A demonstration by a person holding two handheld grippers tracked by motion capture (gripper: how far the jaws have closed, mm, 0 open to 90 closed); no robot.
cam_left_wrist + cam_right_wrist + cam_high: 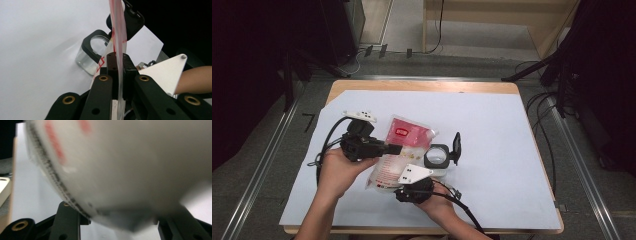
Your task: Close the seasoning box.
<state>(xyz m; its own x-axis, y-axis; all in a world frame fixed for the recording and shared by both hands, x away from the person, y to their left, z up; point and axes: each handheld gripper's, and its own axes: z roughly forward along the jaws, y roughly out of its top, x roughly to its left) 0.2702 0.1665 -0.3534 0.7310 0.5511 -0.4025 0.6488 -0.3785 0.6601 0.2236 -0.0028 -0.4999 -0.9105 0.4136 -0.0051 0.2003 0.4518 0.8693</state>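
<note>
Holding a soft clear plastic pouch with red print and a pale filling (398, 150) above the white sheet covering the wooden table (492, 130), a person works with two hand-held tongs; the left gripper (393, 148) has its black jaws pinched narrow on a flat edge of the pouch, seen edge-on in the left gripper view (119, 53); the right gripper (404, 186) sits under the pouch's lower end, and the right gripper view shows the bag bulging over its jaws (120, 170), though whether they clamp it I cannot tell; just beside the pouch, to its right, stands a clear square jar with a black rim and a black hinged lid flipped open (439, 156); judging by this, the step in hand is tilting the pouch toward the jar, and the next move likely calls for bringing its mouth over the opening; counted: one pouch, one jar, two grippers, two hands.
</note>
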